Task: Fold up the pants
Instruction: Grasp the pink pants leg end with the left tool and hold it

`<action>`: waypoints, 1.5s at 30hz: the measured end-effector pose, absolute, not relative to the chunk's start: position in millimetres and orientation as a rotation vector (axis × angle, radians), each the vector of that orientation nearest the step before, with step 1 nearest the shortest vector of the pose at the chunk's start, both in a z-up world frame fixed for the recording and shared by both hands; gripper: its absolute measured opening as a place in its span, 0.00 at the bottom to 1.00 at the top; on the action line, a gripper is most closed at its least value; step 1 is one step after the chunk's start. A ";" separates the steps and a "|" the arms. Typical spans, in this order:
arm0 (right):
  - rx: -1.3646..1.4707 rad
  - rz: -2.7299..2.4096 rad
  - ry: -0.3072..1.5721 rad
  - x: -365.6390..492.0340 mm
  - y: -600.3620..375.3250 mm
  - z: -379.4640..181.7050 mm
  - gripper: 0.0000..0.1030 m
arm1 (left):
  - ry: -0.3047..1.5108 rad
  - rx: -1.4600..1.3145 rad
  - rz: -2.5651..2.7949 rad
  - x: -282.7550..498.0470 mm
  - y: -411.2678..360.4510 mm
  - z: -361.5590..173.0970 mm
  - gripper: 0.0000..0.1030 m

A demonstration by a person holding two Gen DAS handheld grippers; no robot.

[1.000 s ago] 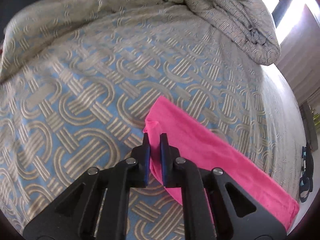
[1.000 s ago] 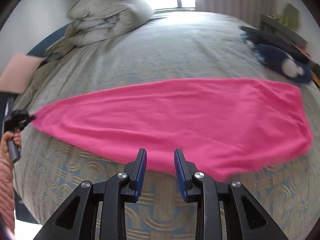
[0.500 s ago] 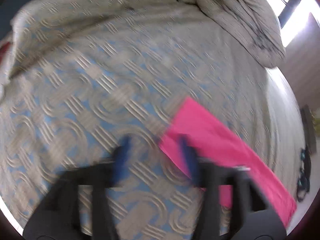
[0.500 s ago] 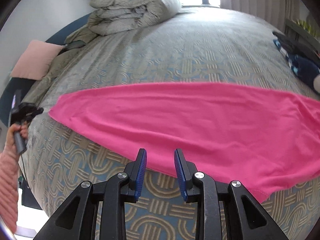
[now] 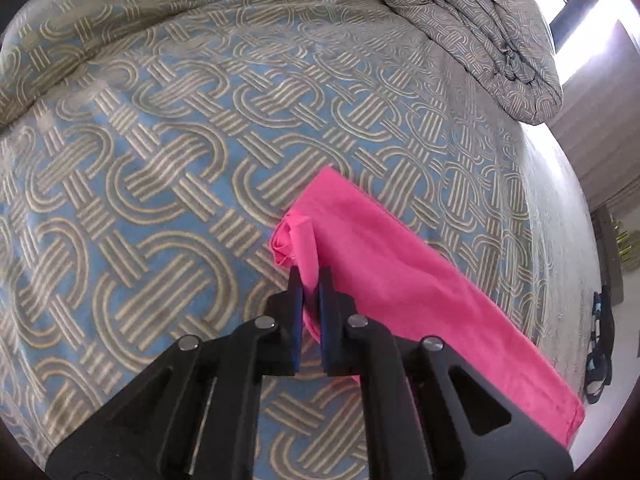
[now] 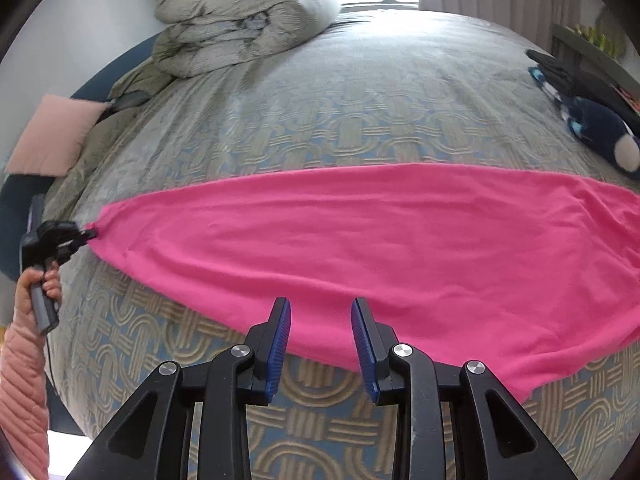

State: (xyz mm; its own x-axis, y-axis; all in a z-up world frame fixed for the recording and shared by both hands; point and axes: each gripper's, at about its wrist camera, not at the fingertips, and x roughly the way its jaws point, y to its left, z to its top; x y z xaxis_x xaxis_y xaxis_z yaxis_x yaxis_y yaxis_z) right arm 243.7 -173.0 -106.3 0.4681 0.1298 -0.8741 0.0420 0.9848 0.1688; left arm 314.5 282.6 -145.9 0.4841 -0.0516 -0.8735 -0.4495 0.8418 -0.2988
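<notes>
Blue patterned bed cover (image 6: 360, 120) holds long pink cloth pants (image 6: 360, 240). Left gripper (image 5: 309, 276) pinches their bunched end tight. Right gripper (image 6: 321, 312) waits part open, holding nothing, by their near edge.

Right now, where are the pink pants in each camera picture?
Left wrist view: the pink pants run from the middle to the lower right, one end pinched in the left gripper.
Right wrist view: the pink pants stretch across the middle, above the open right gripper.
Shared landmark: the folded duvet, top right in the left view, top left in the right view.
</notes>
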 end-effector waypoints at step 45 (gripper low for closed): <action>0.230 -0.412 1.053 235.5 -515.2 -78.8 0.67 | 1.099 -0.363 0.388 335.0 281.2 -138.1 0.18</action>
